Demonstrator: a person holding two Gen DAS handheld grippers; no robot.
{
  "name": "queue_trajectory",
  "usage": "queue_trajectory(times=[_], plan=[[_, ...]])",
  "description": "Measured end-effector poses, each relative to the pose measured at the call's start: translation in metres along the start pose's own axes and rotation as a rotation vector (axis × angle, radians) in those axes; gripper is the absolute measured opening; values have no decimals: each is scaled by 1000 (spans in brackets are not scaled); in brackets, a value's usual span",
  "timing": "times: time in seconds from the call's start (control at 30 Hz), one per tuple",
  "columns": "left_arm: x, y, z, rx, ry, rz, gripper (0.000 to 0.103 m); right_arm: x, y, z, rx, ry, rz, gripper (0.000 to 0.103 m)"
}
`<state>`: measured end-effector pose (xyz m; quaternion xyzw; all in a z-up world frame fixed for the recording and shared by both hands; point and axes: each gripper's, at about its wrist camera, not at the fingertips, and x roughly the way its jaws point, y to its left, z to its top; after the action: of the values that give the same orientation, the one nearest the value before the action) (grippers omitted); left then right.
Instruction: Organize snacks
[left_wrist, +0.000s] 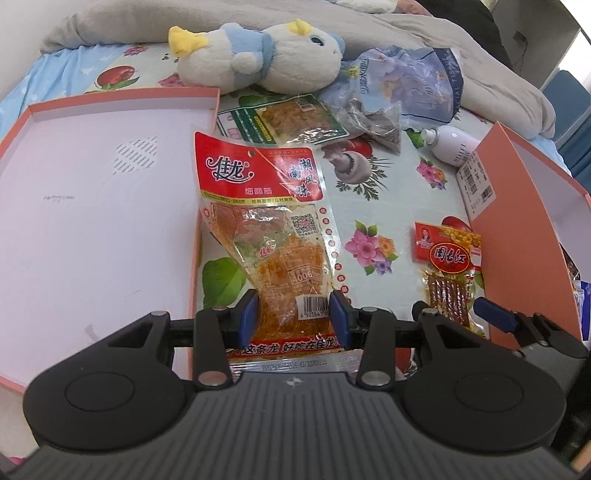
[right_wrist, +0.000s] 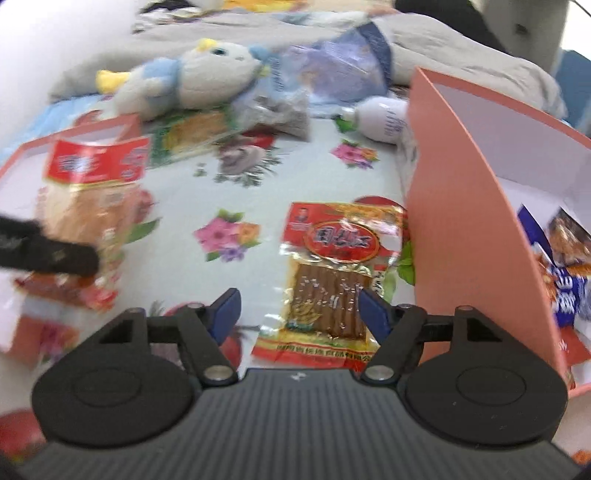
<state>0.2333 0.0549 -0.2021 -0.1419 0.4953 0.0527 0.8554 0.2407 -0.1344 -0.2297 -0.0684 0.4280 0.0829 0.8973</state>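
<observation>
While the red gluten-strip packet is pinched near its bottom by the left gripper beside the shallow pink box lid, the right gripper is held open over the smaller bean-stick packet, not yet clamped. Next up, probably, that packet gets squeezed and moved into the pink box just beside it. Everything's laid out on a floral bedsheet, plush toy behind.

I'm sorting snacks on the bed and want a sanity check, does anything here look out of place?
Yes: among the packets, a plush toy and a white spray bottle lie on the floral sheet; neither is a snack. The pink box stands tilted up on its side at the right, with packets inside.
</observation>
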Motion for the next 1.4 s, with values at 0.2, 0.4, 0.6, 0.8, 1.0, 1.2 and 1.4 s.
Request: queue_trajectory(times=[0.2, 0.4, 0.6, 0.8, 1.0, 1.2, 1.4], plan=[[-1, 9, -2, -18, 4, -2, 47, 15, 9, 4, 57, -15, -119, 73], [-2, 8, -5, -20, 8, -13, 47, 22, 9, 5, 93, -14, -153, 73], [-7, 4, -3, -12, -5, -25, 45, 26, -9, 4, 193, 24, -63, 72], [-6, 2, -3, -10, -13, -18, 44, 22, -13, 2, 153, 42, 6, 68], [4, 0, -7, 18, 15, -4, 56, 10, -18, -3, 117, 38, 59, 53], [22, -15, -9, 102, 29, 12, 89, 0, -20, -10, 112, 37, 96, 51], [53, -27, -11, 154, 74, 70, 90, -8, -19, -17, 62, 38, 109, 51]])
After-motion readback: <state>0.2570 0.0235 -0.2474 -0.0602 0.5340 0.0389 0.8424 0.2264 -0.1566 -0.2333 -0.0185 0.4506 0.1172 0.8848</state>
